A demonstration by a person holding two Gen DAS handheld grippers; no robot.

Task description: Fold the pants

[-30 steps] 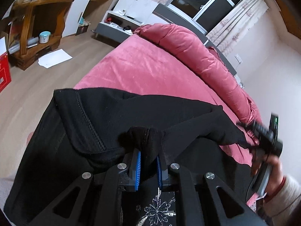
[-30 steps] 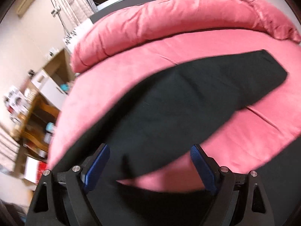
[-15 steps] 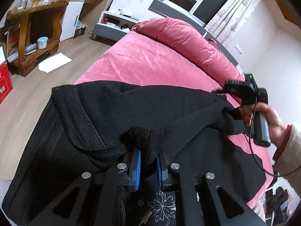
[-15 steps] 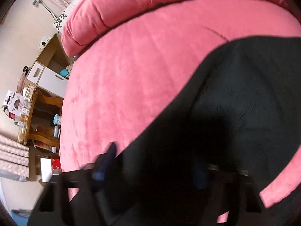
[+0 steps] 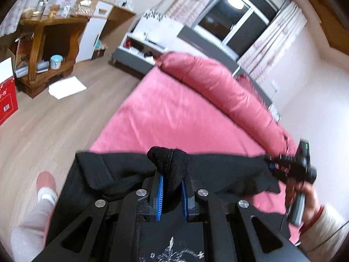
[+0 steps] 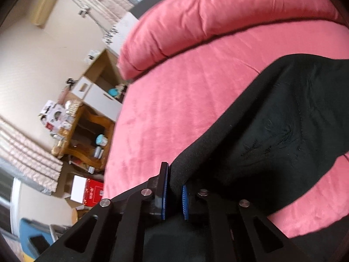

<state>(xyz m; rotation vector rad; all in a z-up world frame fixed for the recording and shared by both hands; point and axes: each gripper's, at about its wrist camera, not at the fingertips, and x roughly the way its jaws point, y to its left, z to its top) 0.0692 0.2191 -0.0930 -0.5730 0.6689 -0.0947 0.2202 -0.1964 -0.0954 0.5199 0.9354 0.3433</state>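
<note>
The black pants [image 5: 218, 172] hang stretched between both grippers over the near edge of the pink bed [image 5: 174, 113]. My left gripper [image 5: 171, 193] is shut on a bunched fold of the waistband end. My right gripper [image 6: 173, 193] is shut on the pants' edge [image 6: 272, 131], whose far part lies on the bed. In the left wrist view the right gripper [image 5: 281, 166] shows at the right, held by a hand, pinching the cloth.
A rolled pink duvet [image 5: 218, 87] lies along the far side of the bed. A wooden shelf unit [image 5: 43, 50], a red box [image 5: 6, 100] and white paper [image 5: 65, 87] are on the floor at left. A slippered foot [image 5: 45, 185] stands by the bed.
The right gripper has closed on the pants' edge; it was open a second ago. Both grippers have lifted the pants, now stretched taut between them. The left gripper kept its hold.
</note>
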